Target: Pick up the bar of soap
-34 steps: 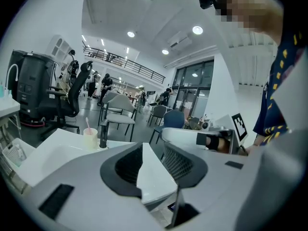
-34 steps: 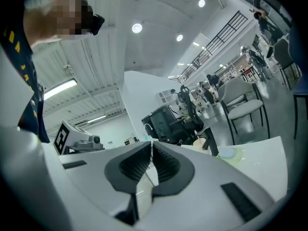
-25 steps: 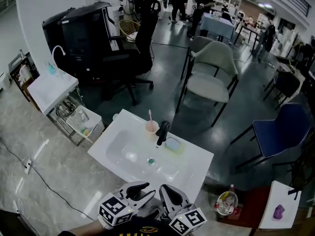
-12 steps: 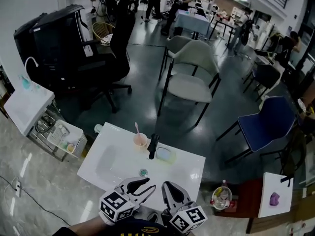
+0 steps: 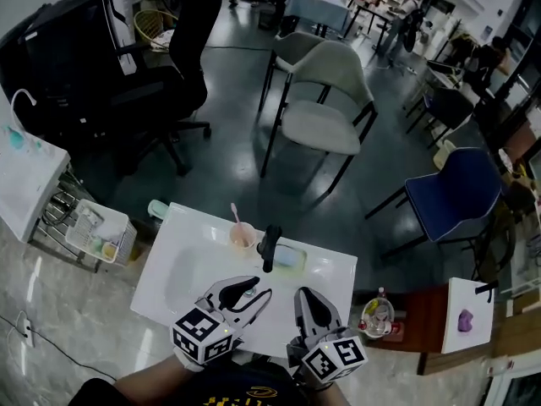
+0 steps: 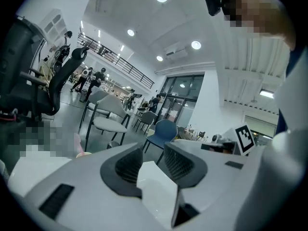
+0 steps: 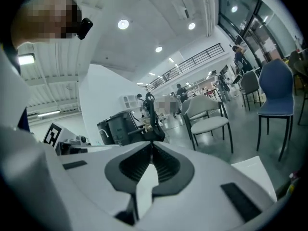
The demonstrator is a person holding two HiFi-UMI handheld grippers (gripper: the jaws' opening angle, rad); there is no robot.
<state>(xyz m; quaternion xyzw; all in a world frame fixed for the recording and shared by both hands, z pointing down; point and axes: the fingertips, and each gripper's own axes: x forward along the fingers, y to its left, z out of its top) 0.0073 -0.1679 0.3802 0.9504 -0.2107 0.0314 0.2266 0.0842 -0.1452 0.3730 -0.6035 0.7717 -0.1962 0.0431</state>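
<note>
In the head view the soap is a pale green bar in a dish on the back rim of the white sink, just right of the black faucet. Left of the faucet stands a pink cup holding a toothbrush. My left gripper hangs over the sink's near part with its jaws apart and nothing between them; the left gripper view shows the same gap. My right gripper is beside it, shut and empty, its tips meeting in the right gripper view. Both are short of the soap.
Beyond the sink stand a grey chair, a blue chair and a black office chair. A second white basin and a wire basket are at left. A bottle and a small white table are at right.
The view has swung, and the sink now lies closer under the grippers. Both grippers have moved forward over its near edge. Their jaws look the same as before.
</note>
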